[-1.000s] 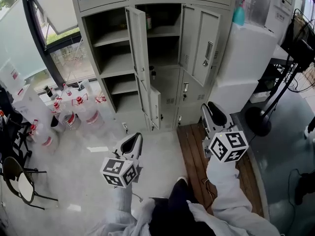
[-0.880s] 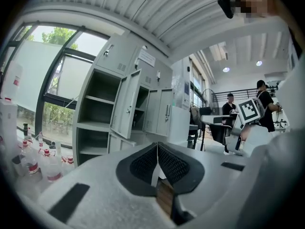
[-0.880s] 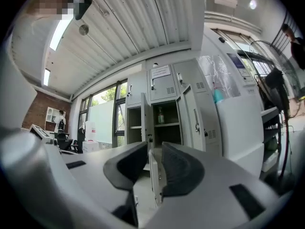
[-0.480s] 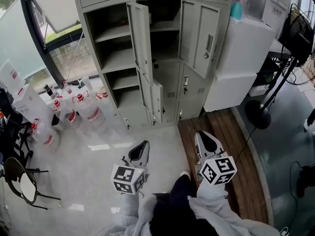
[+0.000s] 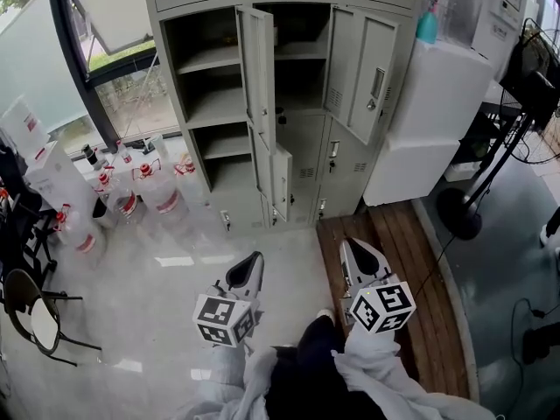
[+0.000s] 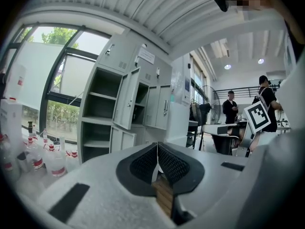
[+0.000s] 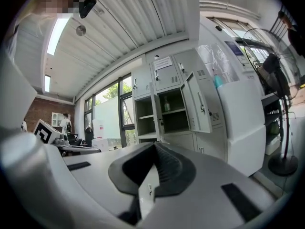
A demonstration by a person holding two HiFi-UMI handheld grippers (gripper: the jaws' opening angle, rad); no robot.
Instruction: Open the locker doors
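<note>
The locker (image 5: 289,112) stands at 12 o'clock, well away from both grippers. Its left bays are open, and their shelves are bare. The tall door (image 5: 256,68) and the small door (image 5: 282,182) below it stick out edge-on toward us. The right door (image 5: 367,77) hangs open at 1 o'clock. The top row and the lower right doors are closed.

The right gripper view shows a bottle (image 7: 165,103) on the middle bay's shelf, which the head view barely shows. The left gripper view shows people (image 6: 231,111) by desks at 3 o'clock.

The left gripper (image 5: 252,261) has its jaws pressed together with nothing between them. The right gripper (image 5: 352,250) is closed and empty too.

Bare floor (image 5: 192,261) lies between us and the locker. Jugs (image 5: 144,191) crowd it at 10 o'clock, and a wood platform (image 5: 411,261) borders it at 3 o'clock, below a white cabinet (image 5: 429,121).
</note>
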